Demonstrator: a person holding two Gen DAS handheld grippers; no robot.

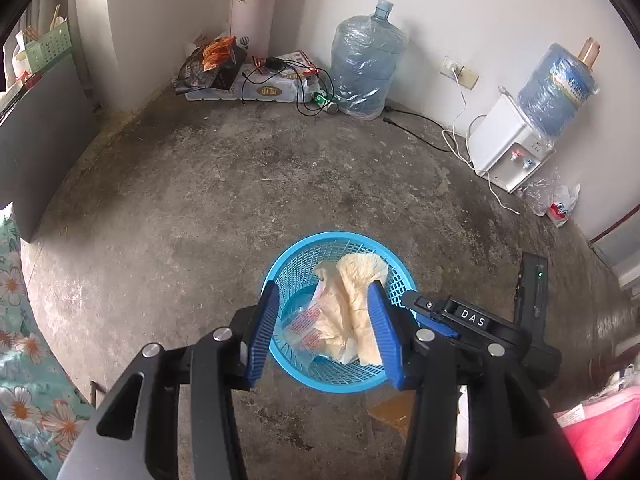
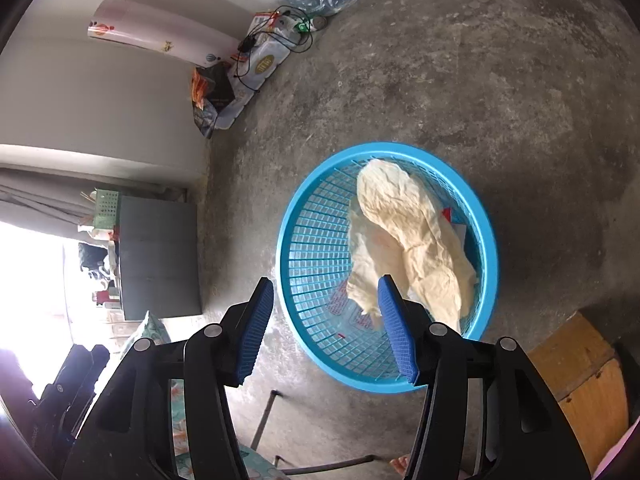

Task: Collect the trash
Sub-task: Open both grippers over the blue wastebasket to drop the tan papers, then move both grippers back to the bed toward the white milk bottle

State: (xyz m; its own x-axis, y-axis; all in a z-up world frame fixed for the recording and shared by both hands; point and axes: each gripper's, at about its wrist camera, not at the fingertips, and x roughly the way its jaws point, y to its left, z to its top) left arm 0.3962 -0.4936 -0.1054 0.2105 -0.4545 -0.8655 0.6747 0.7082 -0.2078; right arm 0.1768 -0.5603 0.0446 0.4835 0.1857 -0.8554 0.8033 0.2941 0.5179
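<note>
A blue mesh trash basket [image 1: 304,376] stands on the concrete floor. A crumpled cream paper [image 1: 352,300] and a clear plastic wrapper with red print [image 1: 306,328] lie inside it. My left gripper [image 1: 324,292] is open above the basket, nothing between its blue pads. In the left wrist view the right gripper's body [image 1: 472,322] hangs just right of the basket. In the right wrist view the basket [image 2: 320,364] and the cream paper [image 2: 412,236] lie below. My right gripper [image 2: 326,286] is open and empty over the basket's near rim.
Two water jugs [image 1: 366,68], a white dispenser [image 1: 508,148], cables and a pile of packages [image 1: 248,76] line the far wall. A dark cabinet [image 1: 40,148] stands left. A wooden box [image 2: 580,380] sits near the basket. Floral fabric [image 1: 24,360] lies at lower left.
</note>
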